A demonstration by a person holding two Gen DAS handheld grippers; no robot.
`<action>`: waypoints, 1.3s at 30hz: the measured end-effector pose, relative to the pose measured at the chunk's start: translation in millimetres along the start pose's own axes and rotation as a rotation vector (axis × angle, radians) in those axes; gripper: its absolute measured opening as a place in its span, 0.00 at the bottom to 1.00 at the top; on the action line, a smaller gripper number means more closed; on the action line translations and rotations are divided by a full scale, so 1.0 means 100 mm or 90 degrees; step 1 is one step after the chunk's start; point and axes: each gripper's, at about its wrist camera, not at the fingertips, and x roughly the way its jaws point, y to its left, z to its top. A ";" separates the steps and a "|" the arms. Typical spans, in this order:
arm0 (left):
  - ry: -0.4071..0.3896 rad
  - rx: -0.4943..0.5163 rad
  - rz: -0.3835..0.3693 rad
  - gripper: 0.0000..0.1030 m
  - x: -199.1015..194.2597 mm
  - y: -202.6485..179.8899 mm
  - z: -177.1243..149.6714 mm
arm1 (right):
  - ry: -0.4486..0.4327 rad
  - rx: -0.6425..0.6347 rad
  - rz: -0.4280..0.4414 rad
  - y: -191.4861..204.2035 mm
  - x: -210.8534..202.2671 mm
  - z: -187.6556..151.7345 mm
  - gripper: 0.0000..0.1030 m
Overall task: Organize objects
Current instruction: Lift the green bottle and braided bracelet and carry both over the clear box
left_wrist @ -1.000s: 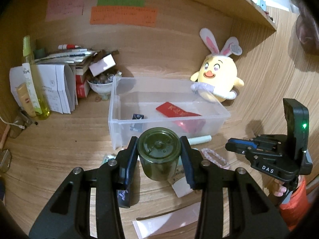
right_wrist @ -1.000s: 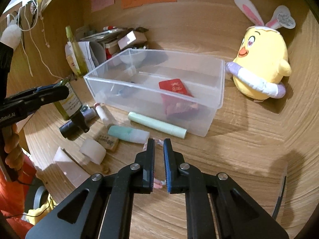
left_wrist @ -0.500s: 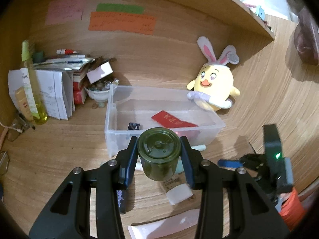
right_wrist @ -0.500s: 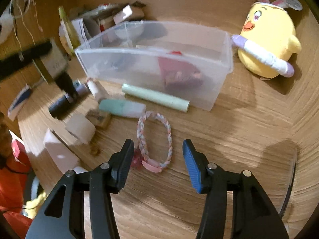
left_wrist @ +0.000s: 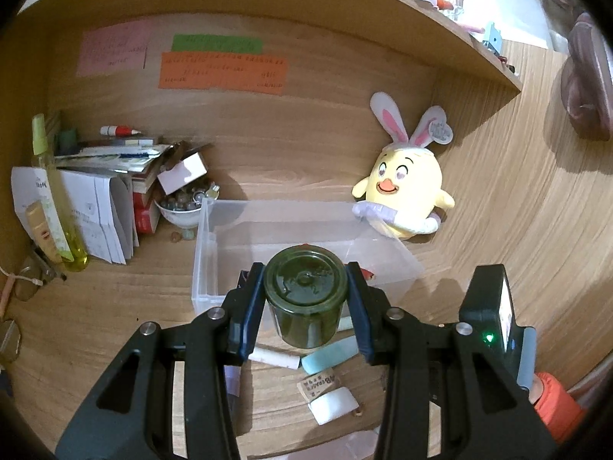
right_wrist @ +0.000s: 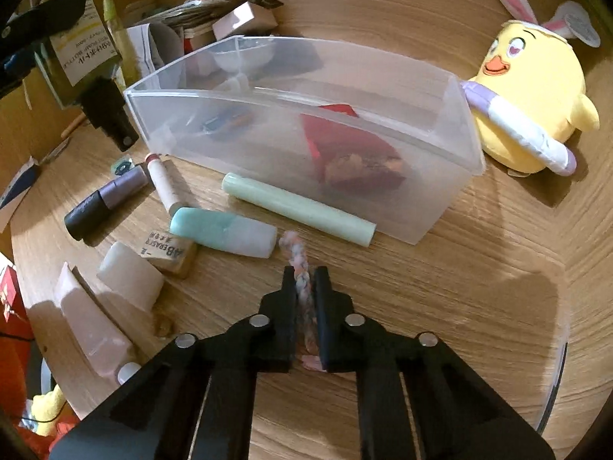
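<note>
My left gripper (left_wrist: 305,303) is shut on a dark green jar (left_wrist: 305,299) and holds it in the air over the near wall of the clear plastic bin (left_wrist: 203,264). The jar and its label also show at the upper left of the right wrist view (right_wrist: 86,51). My right gripper (right_wrist: 305,280) is shut on a braided pastel bracelet (right_wrist: 297,258) lying on the desk in front of the bin (right_wrist: 456,161). The bin holds a red packet (right_wrist: 337,130) and a small dark item (right_wrist: 220,122).
On the desk before the bin lie a pale green stick (right_wrist: 299,209), a teal-capped tube (right_wrist: 222,232), an eraser (right_wrist: 168,255), a pink tube (right_wrist: 92,326), a lipstick (right_wrist: 166,182) and a dark purple tube (right_wrist: 103,205). A yellow chick plush (right_wrist: 528,107) stands right of the bin. Papers, a bowl (left_wrist: 180,212) and a spray bottle (left_wrist: 57,207) crowd the back left.
My right gripper went from open around the bracelet to shut on it. My left gripper rose with the jar to above the bin's near wall.
</note>
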 end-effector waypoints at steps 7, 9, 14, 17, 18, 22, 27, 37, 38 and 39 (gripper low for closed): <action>-0.014 -0.007 0.006 0.40 -0.03 0.02 0.10 | -0.054 0.015 -0.002 -0.07 -0.29 -0.03 0.05; -0.021 -0.010 0.010 0.40 -0.04 0.04 0.14 | -0.076 0.015 -0.003 -0.08 -0.43 0.01 0.05; -0.037 -0.014 0.027 0.40 -0.05 0.08 0.24 | -0.140 0.021 0.004 -0.12 -0.72 0.16 0.05; -0.044 -0.016 0.043 0.40 -0.02 0.11 0.30 | -0.169 0.036 0.011 -0.16 -0.84 0.26 0.05; -0.047 -0.018 0.049 0.40 -0.01 0.12 0.32 | -0.178 0.040 0.014 -0.17 -0.86 0.30 0.05; -0.049 -0.023 0.061 0.40 0.08 0.18 0.37 | -0.202 0.050 0.016 -0.19 -0.88 0.48 0.05; -0.046 -0.022 0.080 0.40 0.24 0.23 0.40 | -0.214 0.046 0.002 -0.20 -0.85 0.70 0.05; 0.008 -0.029 0.063 0.40 0.65 0.27 0.35 | -0.193 0.040 -0.038 -0.30 -0.54 1.04 0.05; 0.015 -0.029 0.060 0.40 0.70 0.27 0.33 | -0.185 0.041 -0.040 -0.32 -0.48 1.05 0.05; 0.019 -0.029 0.057 0.40 0.73 0.26 0.33 | -0.178 0.042 -0.043 -0.32 -0.42 1.06 0.05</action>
